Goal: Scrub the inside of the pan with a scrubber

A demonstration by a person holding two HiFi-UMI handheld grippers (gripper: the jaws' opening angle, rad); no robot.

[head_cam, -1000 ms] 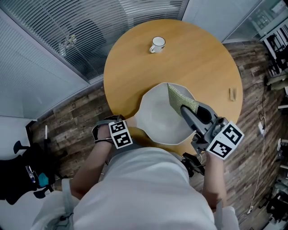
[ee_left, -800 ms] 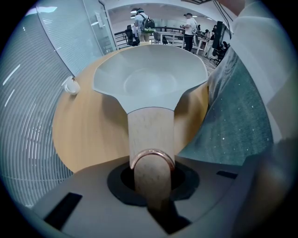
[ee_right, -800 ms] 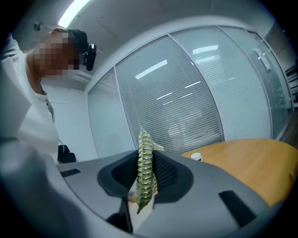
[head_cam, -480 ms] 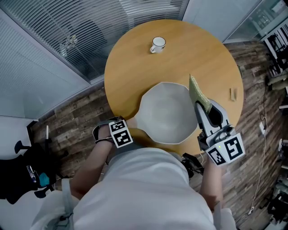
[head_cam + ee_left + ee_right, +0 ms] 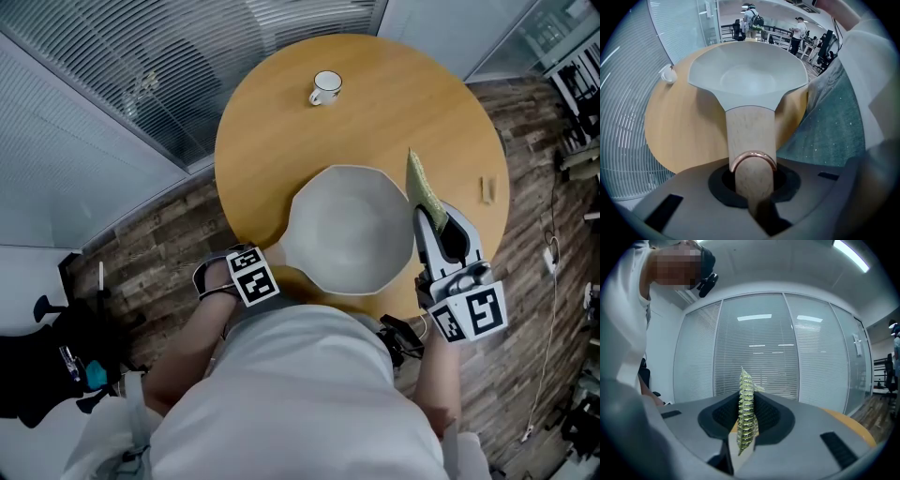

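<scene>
As the left gripper [image 5: 246, 277] grips pan handle [image 5: 750, 131], right gripper [image 5: 427, 216] pinches scrubber [image 5: 422, 184] over round wooden table [image 5: 281, 122].

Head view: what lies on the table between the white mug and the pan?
Nothing: only bare wooden tabletop separates the mug and the pan, seen in the head view.

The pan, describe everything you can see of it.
The pale grey pan has an angular rim, an empty bowl and a light wooden handle tipped with a copper-coloured loop. It lies at the round wooden table's near edge, handle towards the person and clamped by the left gripper. The green scrubber hangs beside its right rim.
</scene>
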